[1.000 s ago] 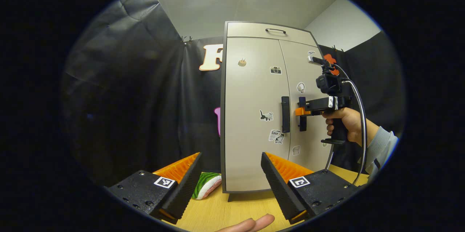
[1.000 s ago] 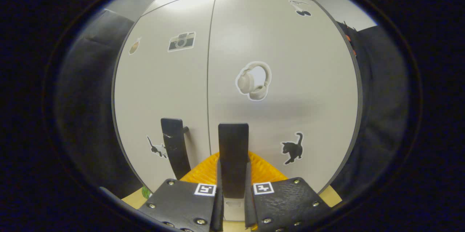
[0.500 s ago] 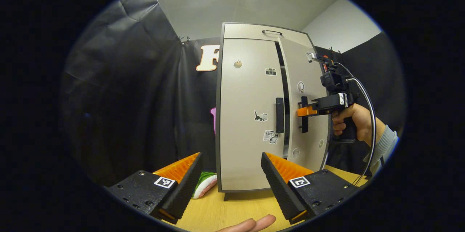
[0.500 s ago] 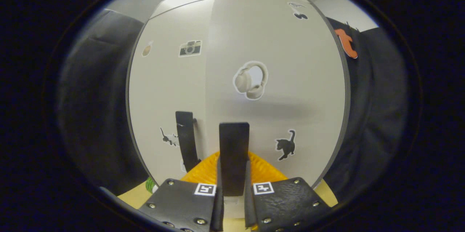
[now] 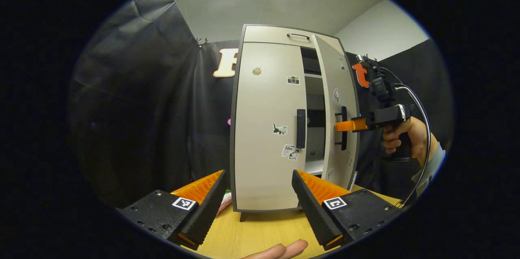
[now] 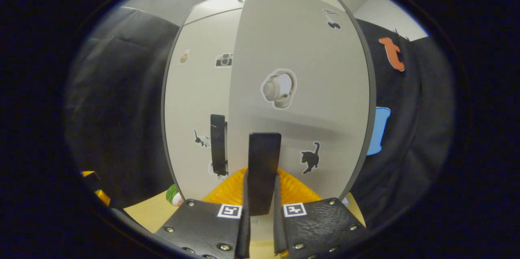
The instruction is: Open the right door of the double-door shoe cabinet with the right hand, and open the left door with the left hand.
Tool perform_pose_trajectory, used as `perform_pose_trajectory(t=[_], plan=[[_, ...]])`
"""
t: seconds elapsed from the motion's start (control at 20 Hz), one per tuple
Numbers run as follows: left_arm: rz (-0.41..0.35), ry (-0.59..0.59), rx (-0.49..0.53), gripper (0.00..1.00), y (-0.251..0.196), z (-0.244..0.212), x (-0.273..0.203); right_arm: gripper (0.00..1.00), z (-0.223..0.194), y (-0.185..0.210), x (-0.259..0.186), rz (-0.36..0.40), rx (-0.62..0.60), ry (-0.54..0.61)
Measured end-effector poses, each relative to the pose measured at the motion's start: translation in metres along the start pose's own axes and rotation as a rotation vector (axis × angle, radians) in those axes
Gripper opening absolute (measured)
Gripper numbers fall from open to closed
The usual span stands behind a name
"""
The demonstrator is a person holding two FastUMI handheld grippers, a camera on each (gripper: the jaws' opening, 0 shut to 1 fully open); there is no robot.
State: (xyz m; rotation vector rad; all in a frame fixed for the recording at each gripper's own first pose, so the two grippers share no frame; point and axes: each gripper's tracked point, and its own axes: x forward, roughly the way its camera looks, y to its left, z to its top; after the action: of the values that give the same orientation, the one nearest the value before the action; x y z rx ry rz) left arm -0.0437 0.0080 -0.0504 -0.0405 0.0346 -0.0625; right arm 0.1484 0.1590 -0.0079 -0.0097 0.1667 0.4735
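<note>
A tall beige shoe cabinet (image 5: 268, 35) with stickers stands on the wooden table. Its right door (image 5: 339, 113) (image 6: 300, 88) is swung partly out, and dark shelves show in the gap. My right gripper (image 6: 262, 206) is shut on that door's black vertical handle (image 6: 264, 169). In the left gripper view the same gripper (image 5: 343, 126) grips the right handle (image 5: 344, 129), held by a hand (image 5: 406, 135). The left door (image 5: 268, 129) is closed, its black handle (image 5: 300, 128) untouched. My left gripper (image 5: 258, 198) hangs open in front of the cabinet, well short of it.
The wooden table (image 5: 260, 230) runs under the cabinet. A green and white soft item (image 6: 174, 196) lies by the cabinet's left foot. Black cloth walls stand behind and to both sides. A fingertip (image 5: 280, 250) shows at the bottom edge of the left gripper view.
The right door has swung from closed to partly open, pulled by my right gripper on its handle. My left gripper has stayed open and has barely shifted.
</note>
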Motion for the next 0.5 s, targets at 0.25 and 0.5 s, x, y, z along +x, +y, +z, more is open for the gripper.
perform_pose_trajectory(t=[0.25, 0.5], plan=[[-0.006, 0.013, 0.006, 0.98, -0.009, 0.000, -0.001, 0.18, -0.002, -0.008, -0.017, 0.051, 0.051, 0.012], [-0.017, 0.017, 0.021, 0.98, -0.016, 0.000, -0.003, 0.18, -0.005, -0.021, -0.038, 0.066, 0.064, 0.008]])
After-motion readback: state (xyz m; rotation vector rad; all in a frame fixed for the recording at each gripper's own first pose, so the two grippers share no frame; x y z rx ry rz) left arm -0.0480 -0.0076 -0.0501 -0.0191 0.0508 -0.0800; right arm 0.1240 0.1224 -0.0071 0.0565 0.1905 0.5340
